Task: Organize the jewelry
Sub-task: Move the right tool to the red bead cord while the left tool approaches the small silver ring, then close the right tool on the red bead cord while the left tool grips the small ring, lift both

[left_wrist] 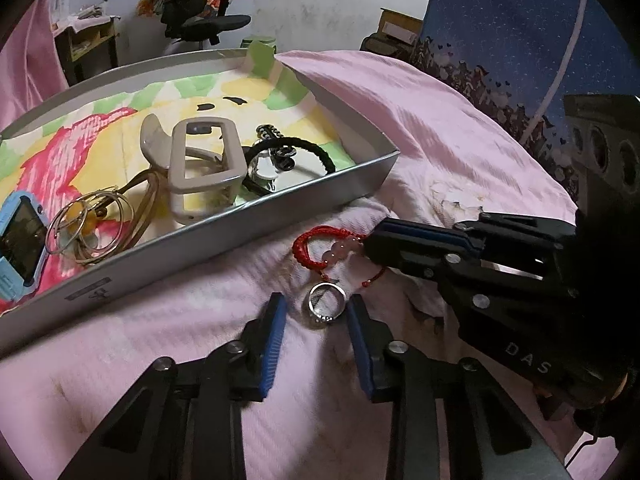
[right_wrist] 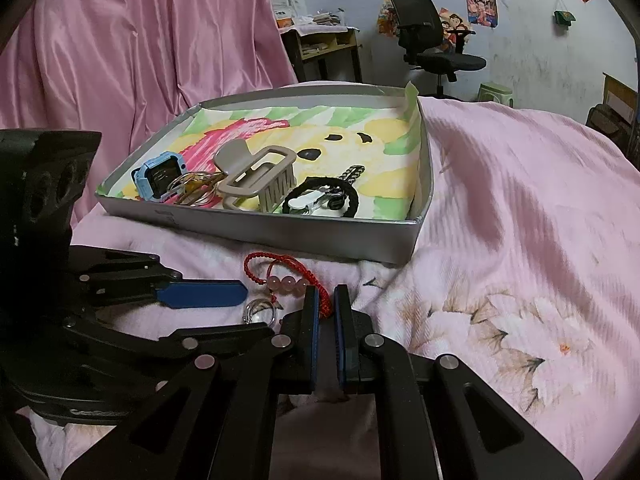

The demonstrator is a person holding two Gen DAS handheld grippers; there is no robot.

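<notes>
Ring: a silver ring [left_wrist: 324, 305] lies flat on the pink bedspread [left_wrist: 460, 152], just in front of the tray, right between the left gripper's blue pads. It hasn't left the bed.
Left gripper: the left gripper [left_wrist: 316, 314] comes in from below, a pad on either side of the ring. The jaws are narrowed around it, yet a sliver of cloth shows on each side, so I judge they bracket it rather than pinch it. That straddle looks like the set-up for a pick.
Bracelet: the red cord bracelet [left_wrist: 320, 250] with its pink beads lies just beyond the ring, loop toward the tray, tail running to the right.
Right gripper: the right gripper [right_wrist: 327, 294] has its jaws pressed together on the bracelet's red cord, seen threading between the pads in its own view. Probably it's pinning the bracelet so the cord stays clear of the ring.
Tray: the grey tray [left_wrist: 224, 226] sits close behind, lined with bright printed paper. Already inside it are a beige hair claw [left_wrist: 204, 164], thin gold hoops [left_wrist: 90, 226], a blue watch [left_wrist: 18, 240] and a black hair tie [left_wrist: 296, 152].
Reading: the tray looks like the collecting spot, so the ring and bracelet seem to be the last pieces outside it.
</notes>
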